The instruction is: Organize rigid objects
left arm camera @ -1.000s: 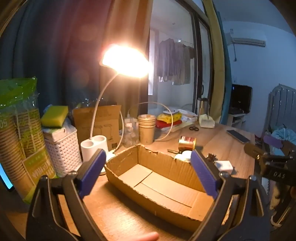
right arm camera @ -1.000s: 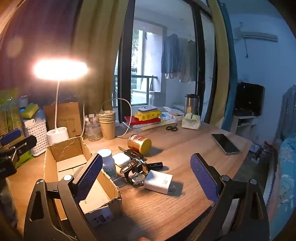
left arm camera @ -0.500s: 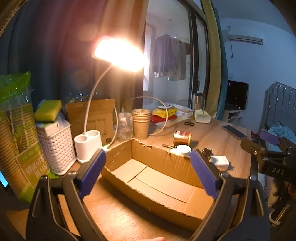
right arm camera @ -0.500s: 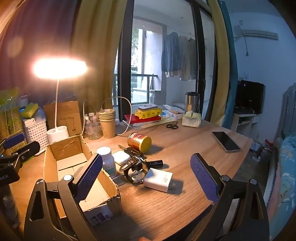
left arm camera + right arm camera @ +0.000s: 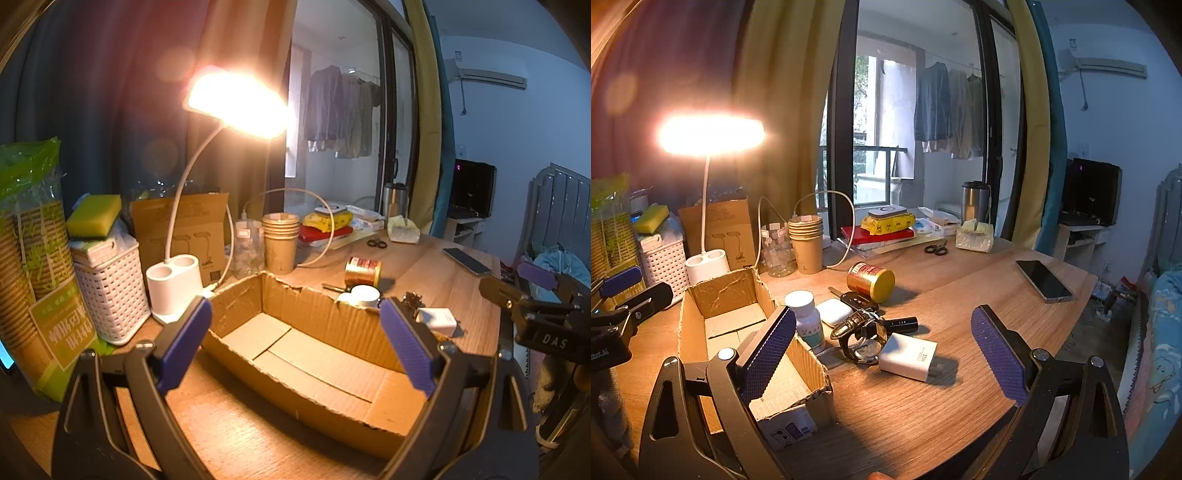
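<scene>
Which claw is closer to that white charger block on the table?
Right. The right claw hangs open just over the white charger block; the left claw is open above the cardboard box, further off.

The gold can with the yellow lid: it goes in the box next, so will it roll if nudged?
Probably. The gold can lies on its side on the table, so a sideways nudge would likely roll it. It looks like rigid metal, probably slick; grip across the body.

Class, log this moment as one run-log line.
box: empty | left claw: open | right claw: open | charger: on table
</scene>
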The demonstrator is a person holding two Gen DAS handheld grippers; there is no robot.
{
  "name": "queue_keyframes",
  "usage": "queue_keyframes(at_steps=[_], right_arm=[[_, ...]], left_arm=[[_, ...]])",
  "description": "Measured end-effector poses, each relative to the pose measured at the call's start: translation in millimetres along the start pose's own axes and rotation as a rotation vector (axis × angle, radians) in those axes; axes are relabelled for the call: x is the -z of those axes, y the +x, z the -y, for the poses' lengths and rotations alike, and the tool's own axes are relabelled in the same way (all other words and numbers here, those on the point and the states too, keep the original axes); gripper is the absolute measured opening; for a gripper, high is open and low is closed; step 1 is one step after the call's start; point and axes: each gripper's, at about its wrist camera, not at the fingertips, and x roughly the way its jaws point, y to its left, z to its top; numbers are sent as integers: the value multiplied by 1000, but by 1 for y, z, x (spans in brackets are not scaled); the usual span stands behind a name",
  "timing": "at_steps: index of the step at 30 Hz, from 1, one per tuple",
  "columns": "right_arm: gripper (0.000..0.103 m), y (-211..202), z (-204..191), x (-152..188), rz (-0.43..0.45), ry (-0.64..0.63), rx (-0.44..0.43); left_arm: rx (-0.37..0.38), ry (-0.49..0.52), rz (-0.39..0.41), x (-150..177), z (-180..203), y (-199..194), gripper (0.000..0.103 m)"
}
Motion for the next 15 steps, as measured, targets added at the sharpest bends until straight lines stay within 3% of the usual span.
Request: queue_keyframes(at_steps=[15], right_arm=[[98,1,-2,3,0,-4,-6]], left_arm=[[8,-8,-7,1,0,1,94]])
